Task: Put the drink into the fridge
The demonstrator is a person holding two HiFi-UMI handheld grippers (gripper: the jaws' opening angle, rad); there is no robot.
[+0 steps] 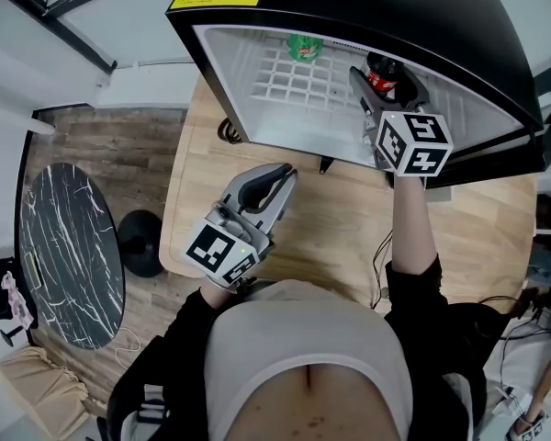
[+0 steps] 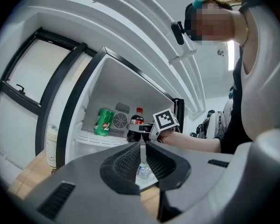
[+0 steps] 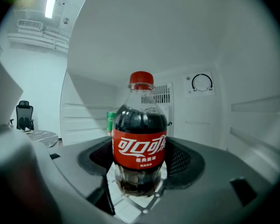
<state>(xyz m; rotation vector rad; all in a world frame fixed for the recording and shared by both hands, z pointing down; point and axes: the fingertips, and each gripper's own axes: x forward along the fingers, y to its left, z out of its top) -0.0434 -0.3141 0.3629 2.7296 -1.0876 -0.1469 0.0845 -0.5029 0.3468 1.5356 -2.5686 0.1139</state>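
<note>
The right gripper (image 1: 375, 95) squeezes the cola bottle (image 3: 140, 148) by its sides so it does not tip. The right arm reaches out straight, deep inside the fridge (image 1: 376, 12). The bottle looks to sit on the wire shelf (image 1: 294, 85) there, near a green can (image 1: 305, 48). The left gripper (image 1: 277, 177) hangs outside, in front of the fridge. It is almost closed on nothing, arm bent.

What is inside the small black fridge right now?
On its white wire shelf stand a green soda can and a dark red-capped cola bottle, gripped by the right tool. Below the shelf is mostly hidden by the left tool.
</note>
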